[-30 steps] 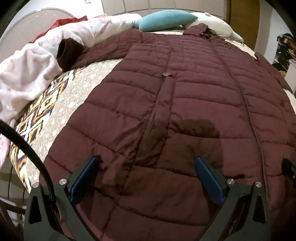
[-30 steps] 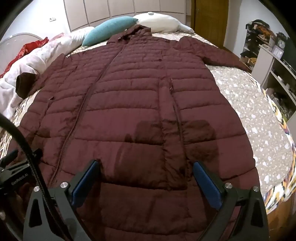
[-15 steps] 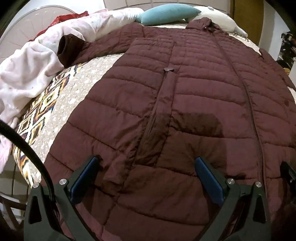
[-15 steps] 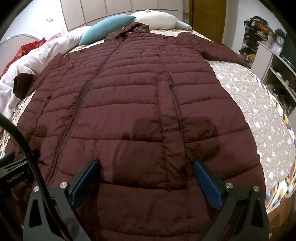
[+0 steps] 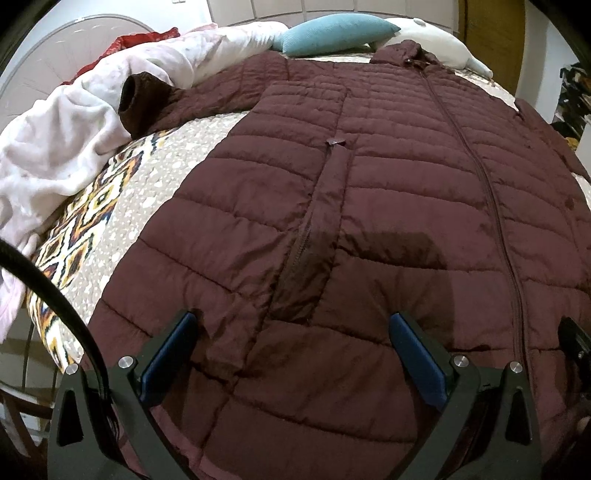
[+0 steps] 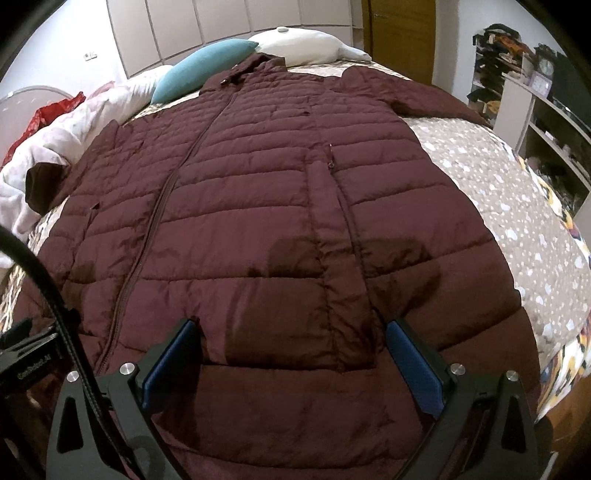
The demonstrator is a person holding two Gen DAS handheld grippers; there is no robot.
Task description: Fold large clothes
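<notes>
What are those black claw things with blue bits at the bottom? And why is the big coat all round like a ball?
Those are two grabbing tools that a person holds, one in each hand. Each carries a tiny camera, so one picture looks out from the left tool and the other from the right tool. The camera lens bends everything, which makes the flat bed look round. A big dark red puffy coat lies spread out on it, zipped up, near a teal pillow and a white blanket. Both tools are open and holding nothing.
</notes>
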